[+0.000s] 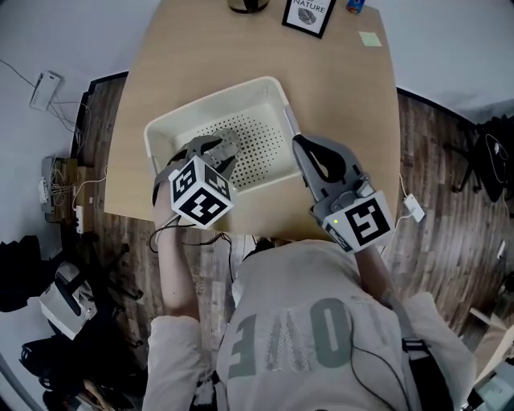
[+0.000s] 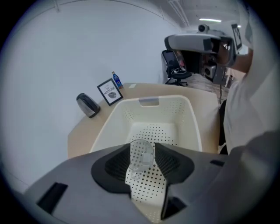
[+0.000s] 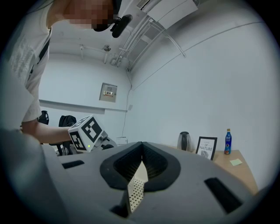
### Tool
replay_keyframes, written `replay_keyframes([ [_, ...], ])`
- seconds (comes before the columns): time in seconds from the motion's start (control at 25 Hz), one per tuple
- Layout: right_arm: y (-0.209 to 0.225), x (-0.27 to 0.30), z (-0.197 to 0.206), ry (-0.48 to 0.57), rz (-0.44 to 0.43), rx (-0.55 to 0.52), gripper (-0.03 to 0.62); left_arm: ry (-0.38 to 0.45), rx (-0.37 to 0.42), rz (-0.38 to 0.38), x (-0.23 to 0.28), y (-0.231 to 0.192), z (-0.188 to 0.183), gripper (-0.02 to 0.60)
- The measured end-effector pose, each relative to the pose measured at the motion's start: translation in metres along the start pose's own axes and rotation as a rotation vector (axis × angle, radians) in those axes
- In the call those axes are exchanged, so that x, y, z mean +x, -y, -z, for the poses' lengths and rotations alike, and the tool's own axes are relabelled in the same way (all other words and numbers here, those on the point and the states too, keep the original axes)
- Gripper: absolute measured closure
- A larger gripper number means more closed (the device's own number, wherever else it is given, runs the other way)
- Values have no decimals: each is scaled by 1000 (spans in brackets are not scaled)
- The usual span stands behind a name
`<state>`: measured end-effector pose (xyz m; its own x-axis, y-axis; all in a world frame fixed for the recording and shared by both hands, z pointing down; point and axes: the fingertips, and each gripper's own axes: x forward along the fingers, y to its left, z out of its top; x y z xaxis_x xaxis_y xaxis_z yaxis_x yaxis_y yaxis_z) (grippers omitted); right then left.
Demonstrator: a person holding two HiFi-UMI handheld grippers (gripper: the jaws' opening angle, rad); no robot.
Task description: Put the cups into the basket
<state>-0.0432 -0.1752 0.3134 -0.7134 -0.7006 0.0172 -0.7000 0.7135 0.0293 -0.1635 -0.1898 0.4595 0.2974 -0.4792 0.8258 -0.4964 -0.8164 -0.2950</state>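
A cream perforated basket (image 1: 161, 128) stands on the wooden table (image 1: 345, 104). My left gripper (image 1: 225, 143) hangs over the basket's near left part. In the left gripper view its jaws (image 2: 142, 168) stand wide apart. A clear plastic cup (image 2: 142, 158) shows between the pads, over the dotted basket floor (image 2: 153, 131). The pads do not seem to press on it. My right gripper (image 1: 299, 144) is at the basket's right rim. In the right gripper view its jaws (image 3: 141, 151) meet at the tips with nothing between them. Only a sliver of basket (image 3: 133, 192) shows below.
At the table's far edge stand a kettle (image 1: 247, 5), a framed picture (image 1: 307, 14) and a blue bottle (image 1: 354, 6). A green sticky note (image 1: 370, 38) lies near them. The person's torso is at the table's near edge. Office chairs (image 2: 175, 70) stand beyond the table.
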Motion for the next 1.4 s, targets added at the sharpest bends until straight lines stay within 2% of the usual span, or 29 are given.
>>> replay_keyframes([
  [0.04, -3, -1, -2, 7, -7, -3, 595, 17, -14, -30, -9, -4, -2, 406],
  [0.16, -15, -1, -9, 25, -31, -14, 595, 86, -24, -171, -42, -20, -10, 573],
  [0.24, -21, 2, -16, 41, -48, -28, 595, 147, -26, -268, -65, -30, -18, 574],
  [0.32, -25, 4, -24, 58, -62, -42, 595, 242, -65, -362, -89, -37, -27, 574],
  [0.4, -28, 6, -32, 79, -73, -51, 595, 406, -167, -420, -116, -42, -41, 574],
  [0.56, -40, 7, -45, 118, -78, -45, 595, 875, -427, -445, -176, -42, -58, 574],
  [0.6, -45, 8, -47, 128, -79, -34, 595, 964, -468, -458, -189, -38, -59, 574],
  [0.68, -53, 7, -51, 145, -85, -13, 595, 1067, -510, -506, -207, -29, -60, 574],
  [0.76, -63, 8, -54, 156, -93, -10, 595, 1087, -544, -591, -215, -22, -61, 574],
  [0.84, -74, 9, -54, 156, -109, -19, 595, 1061, -567, -684, -218, -18, -61, 574],
  [0.96, -92, 9, -48, 121, -136, -40, 595, 999, -534, -780, -218, -8, -62, 574],
  [1.08, -99, 8, -44, 93, -140, -45, 597, 944, -457, -808, -216, 0, -68, 574],
  [1.16, -101, 8, -44, 93, -142, -36, 595, 944, -438, -820, -219, 1, -68, 574],
  [1.4, -95, 4, -42, 101, -118, -45, 596, 964, -493, -841, -227, -2, -53, 574],
])
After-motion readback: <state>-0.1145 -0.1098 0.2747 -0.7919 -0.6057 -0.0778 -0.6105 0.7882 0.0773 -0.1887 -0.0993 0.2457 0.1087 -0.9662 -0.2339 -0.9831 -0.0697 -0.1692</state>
